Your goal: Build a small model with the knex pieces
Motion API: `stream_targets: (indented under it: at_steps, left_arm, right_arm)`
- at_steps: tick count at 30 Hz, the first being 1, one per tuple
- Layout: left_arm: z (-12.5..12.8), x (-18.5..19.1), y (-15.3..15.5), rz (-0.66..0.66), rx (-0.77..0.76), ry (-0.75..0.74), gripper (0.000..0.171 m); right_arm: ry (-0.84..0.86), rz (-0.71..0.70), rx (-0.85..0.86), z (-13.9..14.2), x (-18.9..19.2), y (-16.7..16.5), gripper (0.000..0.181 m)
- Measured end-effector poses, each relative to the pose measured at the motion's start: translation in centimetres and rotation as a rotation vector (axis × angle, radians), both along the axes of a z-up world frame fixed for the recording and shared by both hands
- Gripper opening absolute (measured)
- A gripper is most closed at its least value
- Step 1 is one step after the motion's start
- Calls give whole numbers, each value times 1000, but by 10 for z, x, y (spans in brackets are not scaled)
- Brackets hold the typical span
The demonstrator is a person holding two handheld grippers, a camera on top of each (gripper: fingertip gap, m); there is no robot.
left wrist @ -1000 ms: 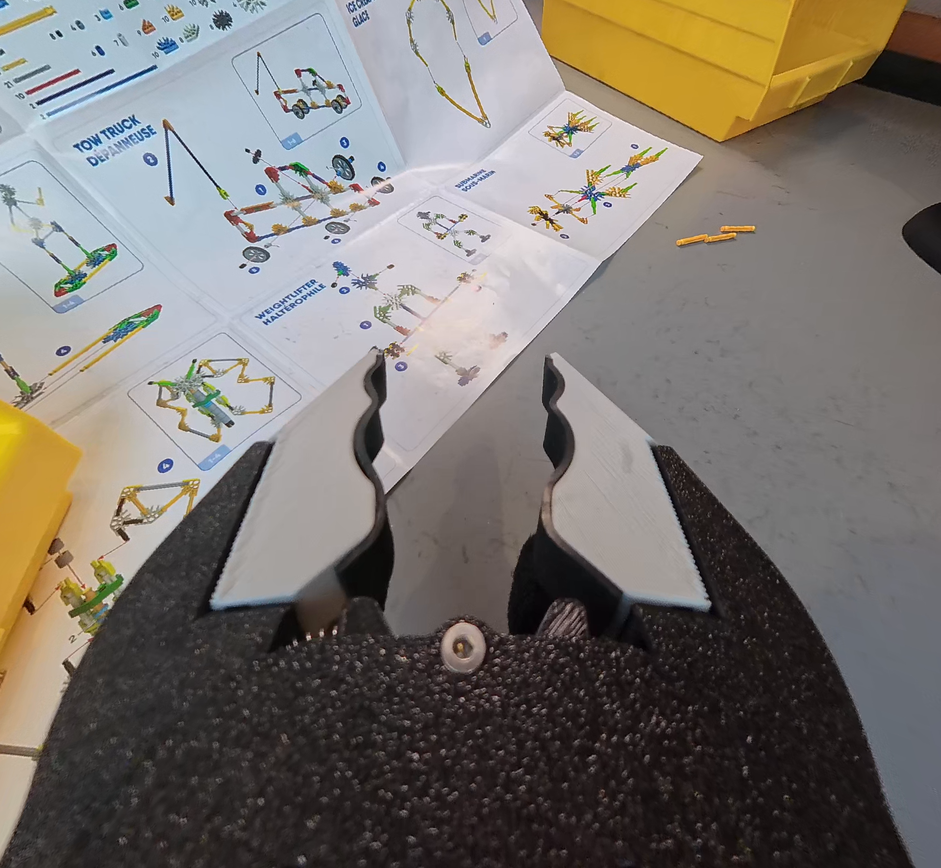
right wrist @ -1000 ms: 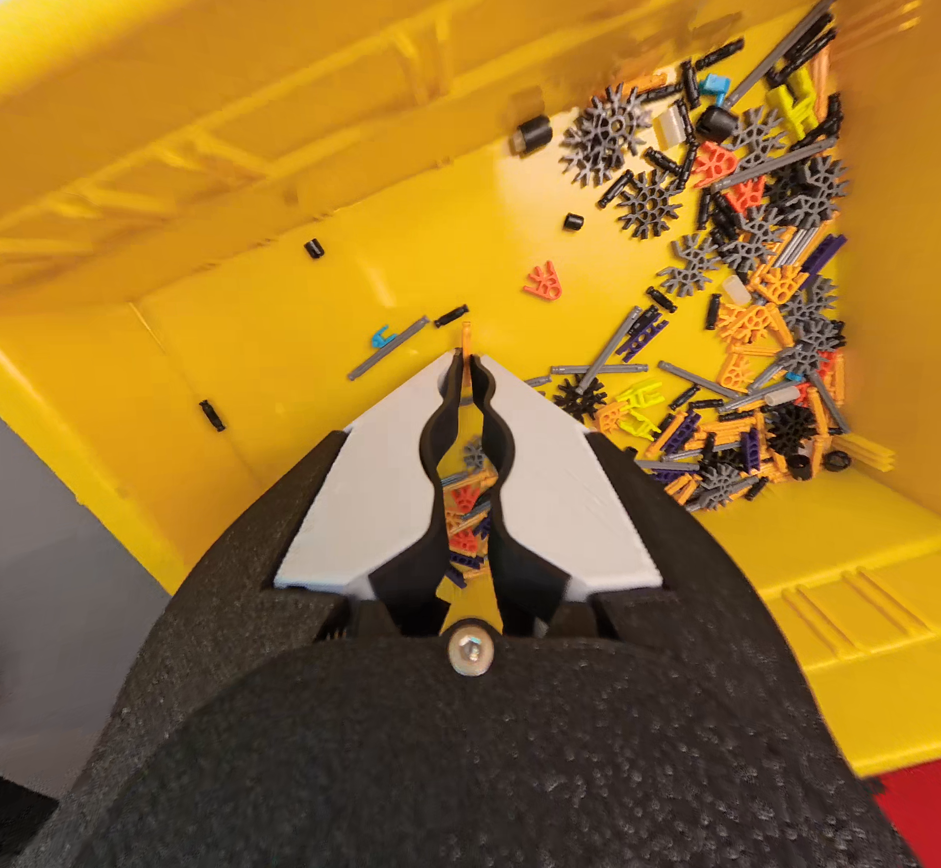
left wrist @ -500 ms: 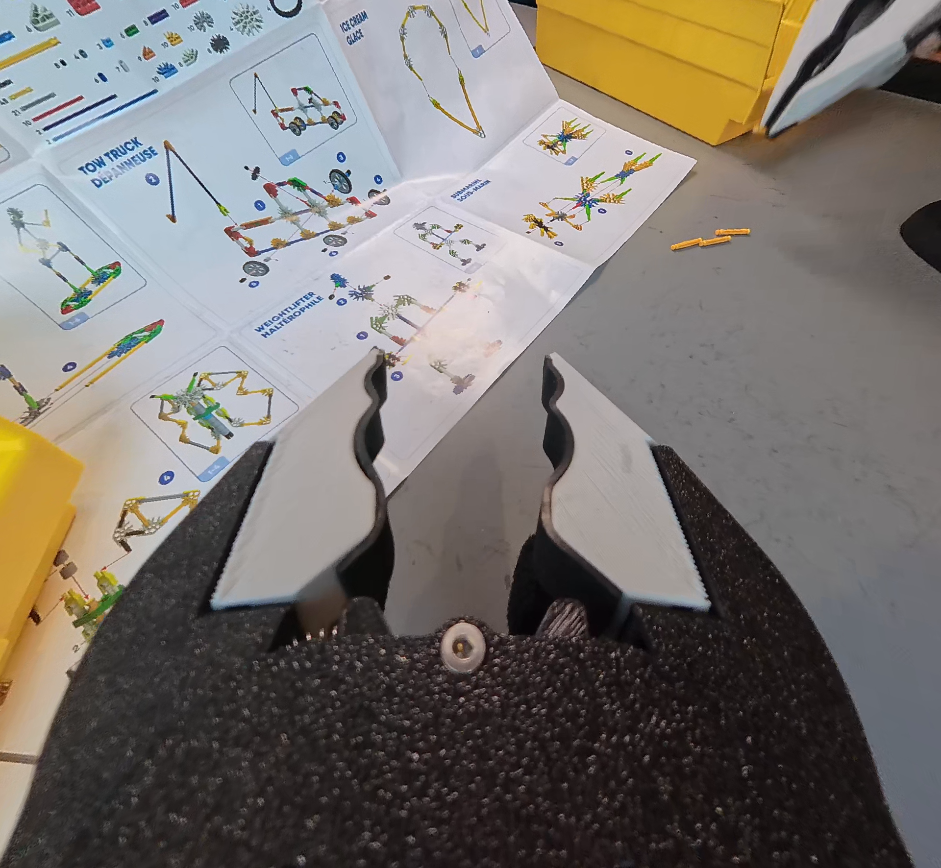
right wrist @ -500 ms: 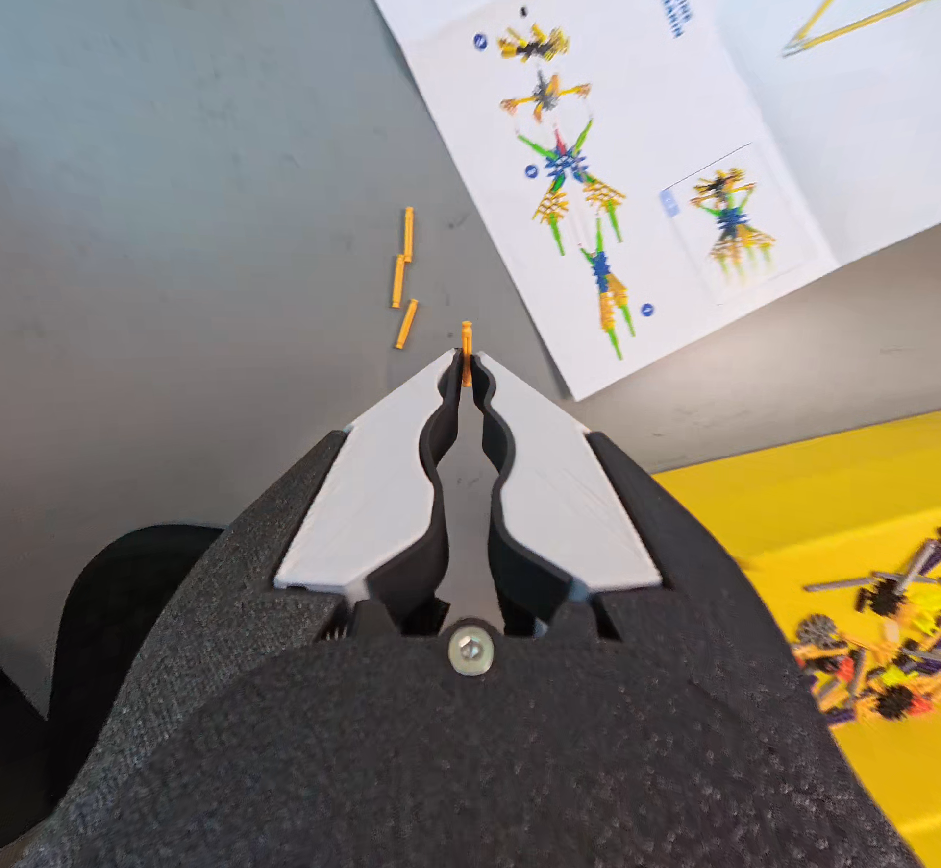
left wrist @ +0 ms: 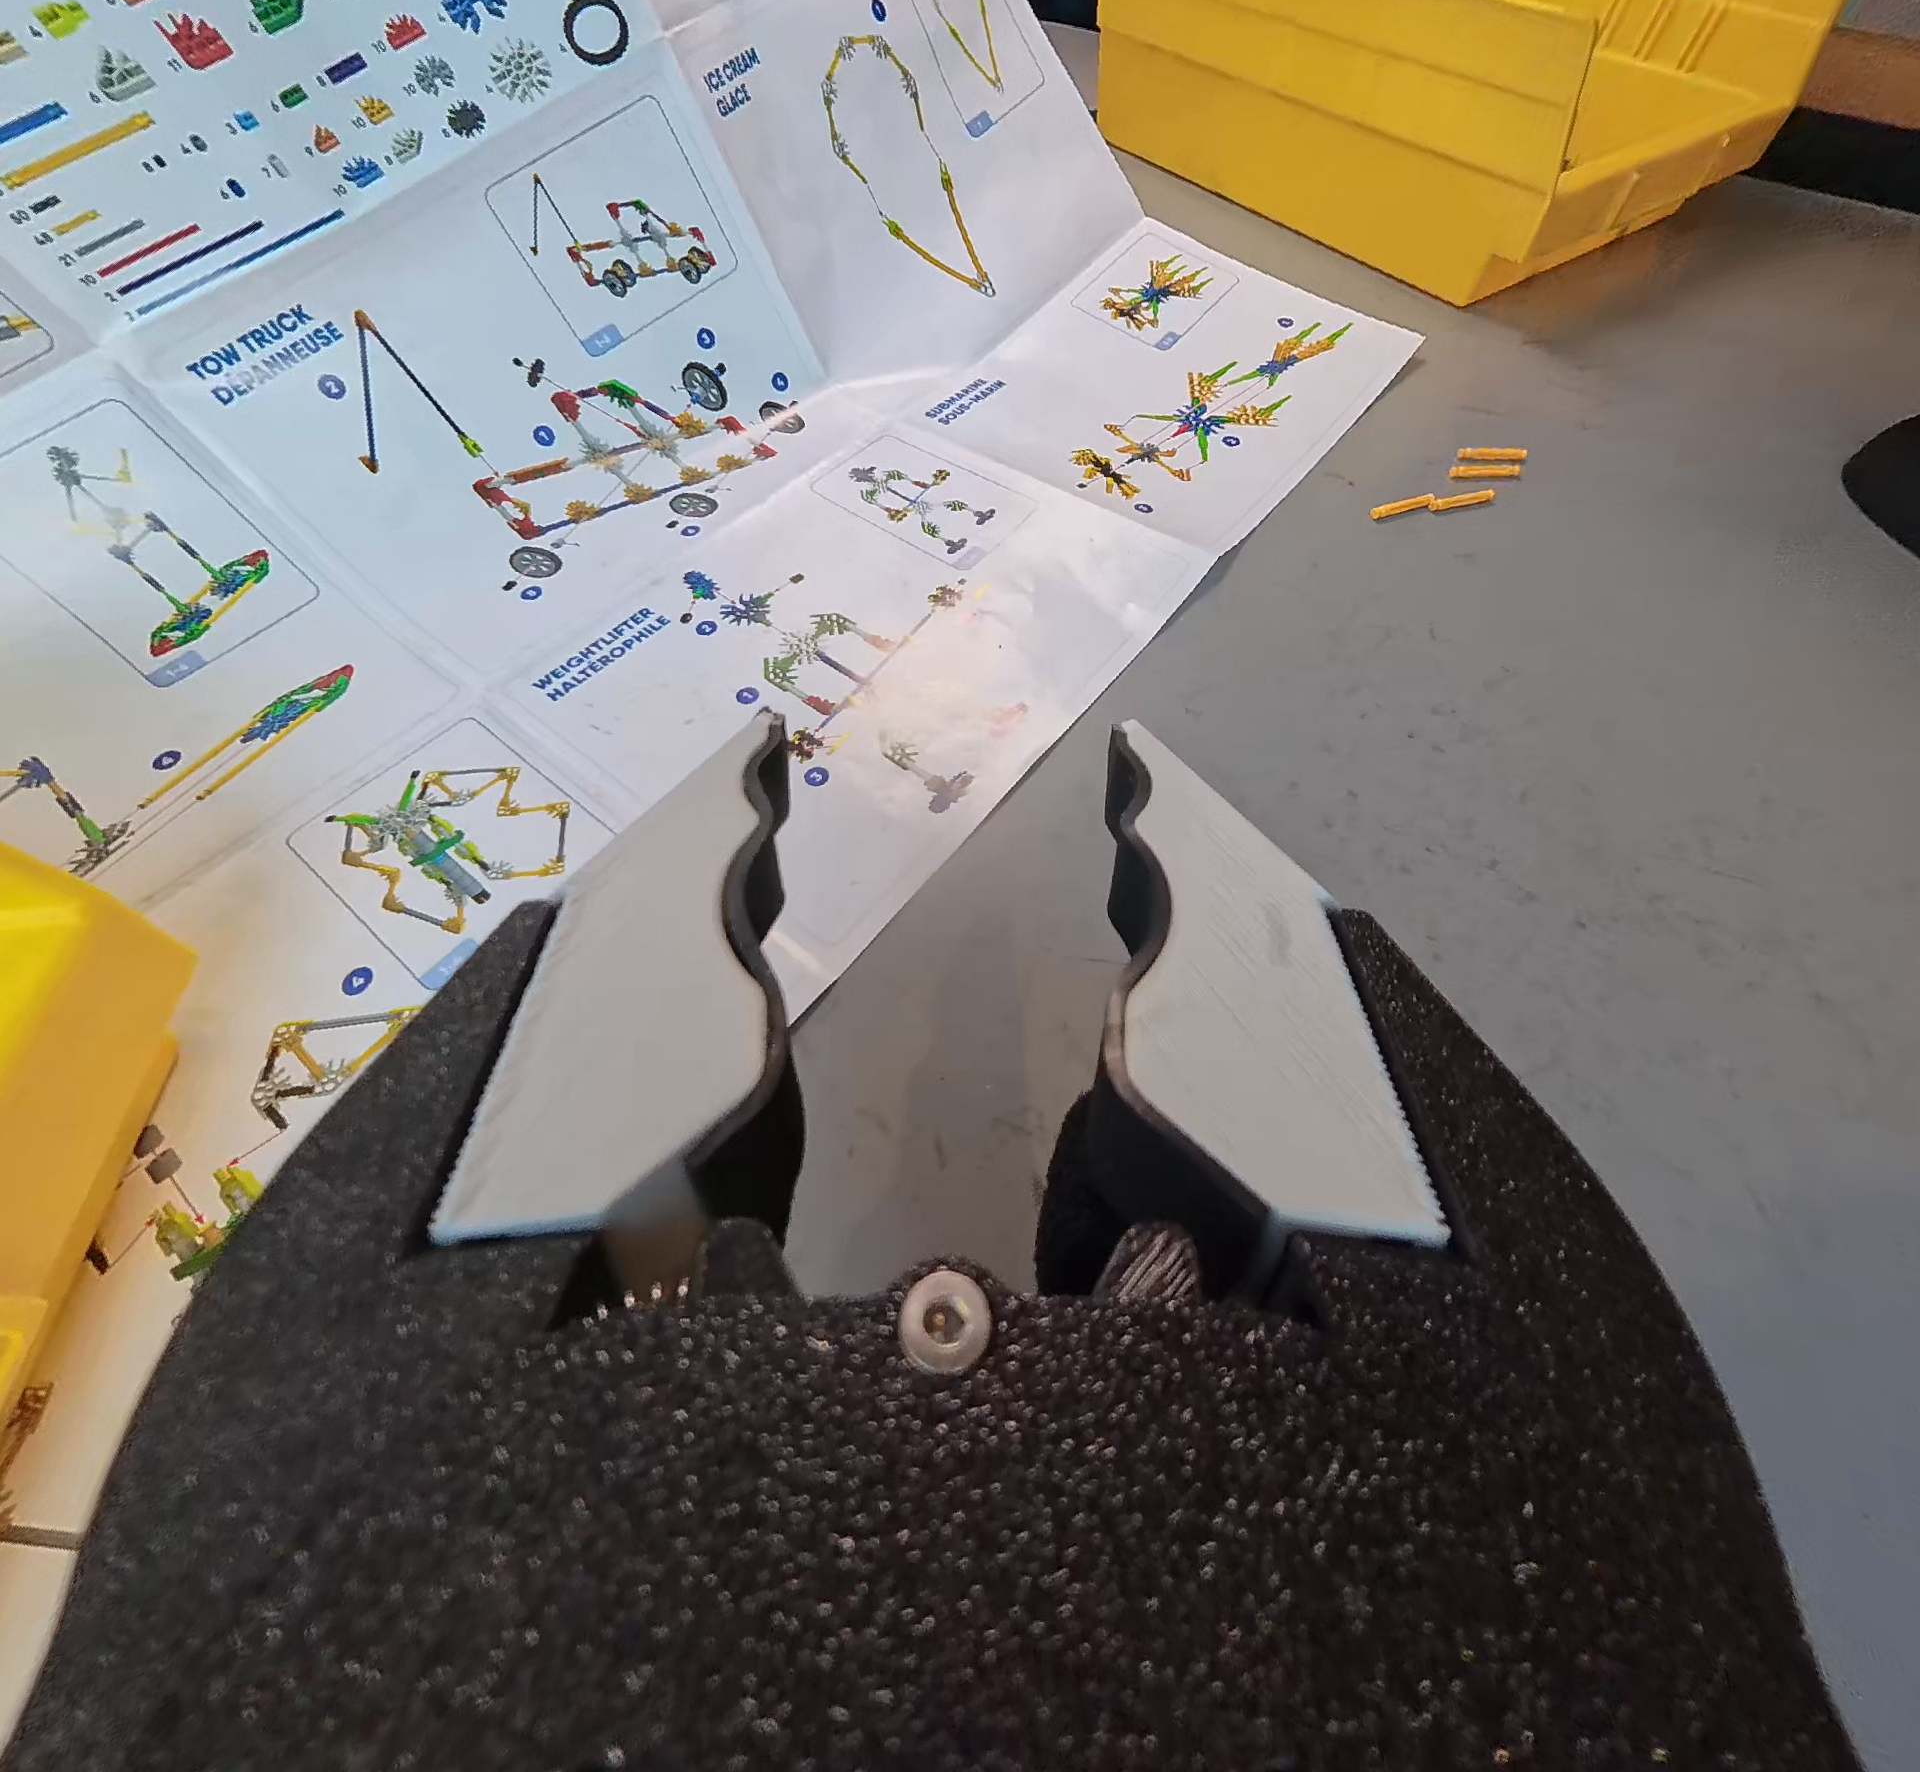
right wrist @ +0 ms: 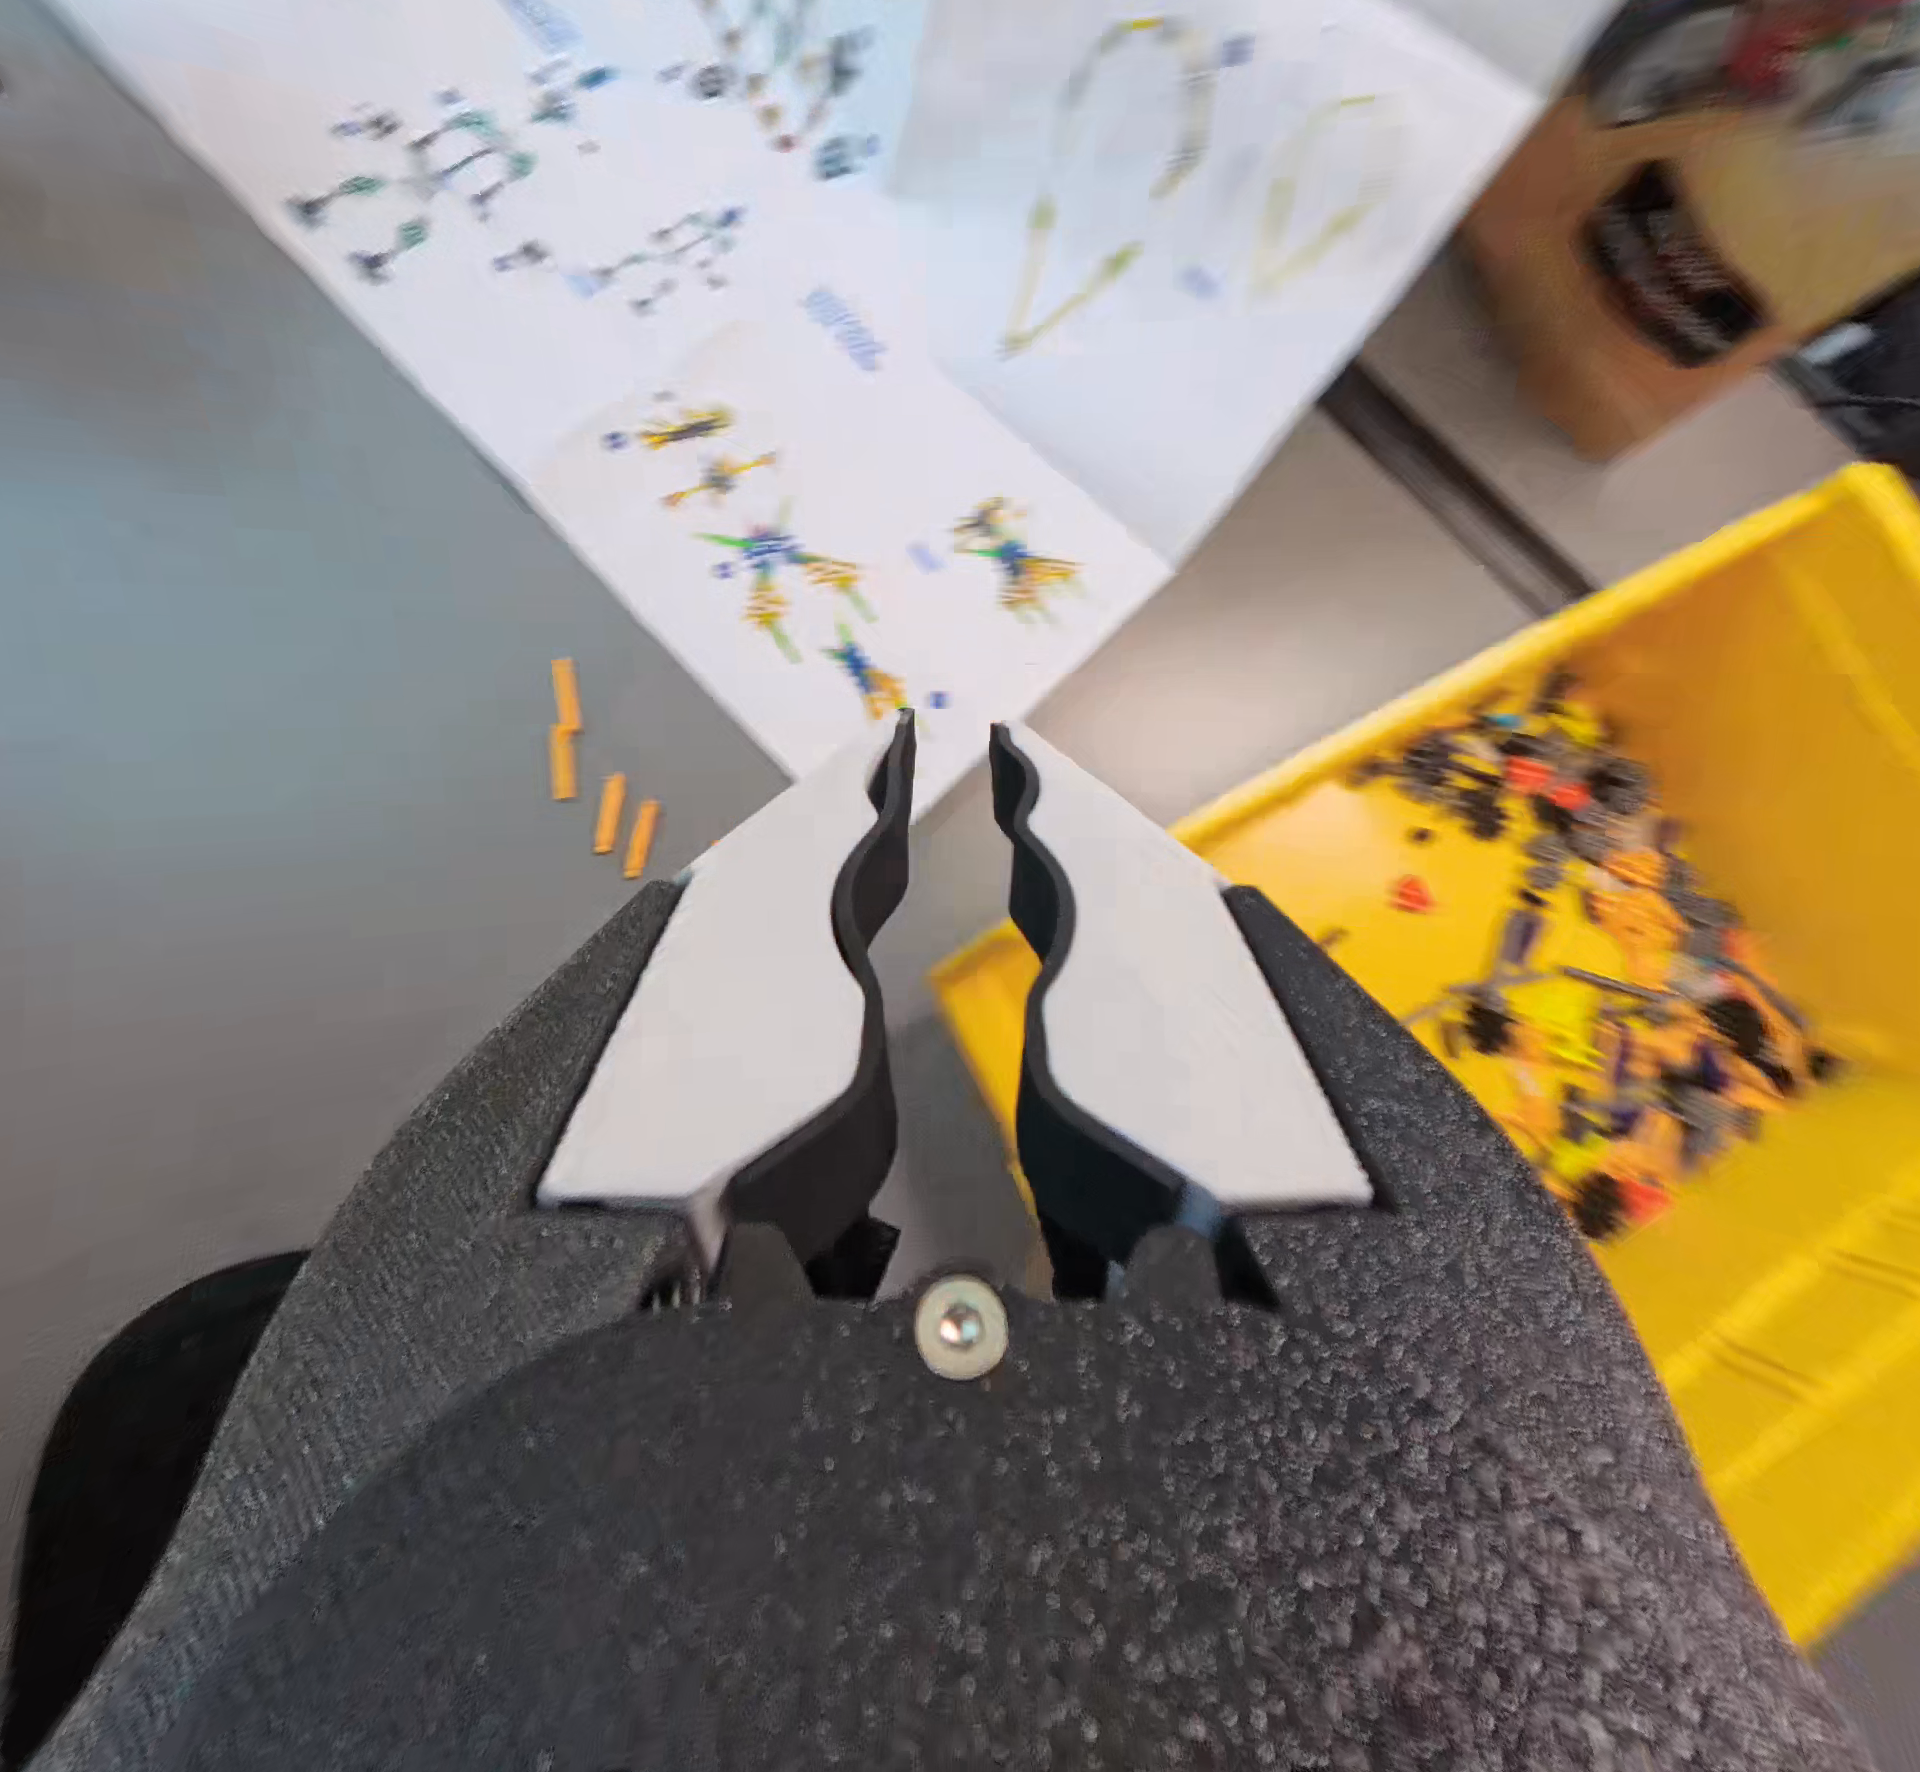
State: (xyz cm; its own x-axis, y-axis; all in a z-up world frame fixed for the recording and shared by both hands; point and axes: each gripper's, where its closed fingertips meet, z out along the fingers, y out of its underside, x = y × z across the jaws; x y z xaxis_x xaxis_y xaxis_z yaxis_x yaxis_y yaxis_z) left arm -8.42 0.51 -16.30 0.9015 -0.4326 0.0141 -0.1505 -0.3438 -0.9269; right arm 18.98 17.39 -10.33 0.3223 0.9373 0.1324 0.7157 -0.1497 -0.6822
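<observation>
Right now my right gripper (right wrist: 951,730) is parted and empty above the sheet (right wrist: 935,434) corner, four orange rods (right wrist: 597,766) lying loose on the table (right wrist: 260,527) just beside it. Parts (right wrist: 1621,974) remain heaped in the yellow bin (right wrist: 1766,1307). My left gripper (left wrist: 940,735) hangs wide apart, empty, over the sheet's edge.

Writing only on white folded instruction sheet (left wrist: 416,496) lying on grey table (left wrist: 1507,787), wording not copied here.
- Blue capital headings in two lines, one beside each model drawing; one heading just ahead of left gripper (left wrist: 940,730).
- Small numerals in blue discs mark build steps.
- Parts chart at top left: tiny counts beside coloured pieces (too small to make out).
- Right wrist view: same sheet (right wrist: 727,351), blue headings blurred, unreadable.
</observation>
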Motion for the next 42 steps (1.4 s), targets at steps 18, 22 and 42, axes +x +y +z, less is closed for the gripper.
stream_targets:
  at_steps: [18,22,42]
  left_arm:
    - [-15,-5,3,11,-50,-13,61]
    - [-15,-4,2,4,-53,-11,61]
    - [-15,-5,2,8,-54,-20,61]
  right_arm:
    - [-194,-706,-165,-105,124,251,9]
    - [-214,-761,-185,-112,133,255,4]
    - [107,-456,2,-15,67,211,1]
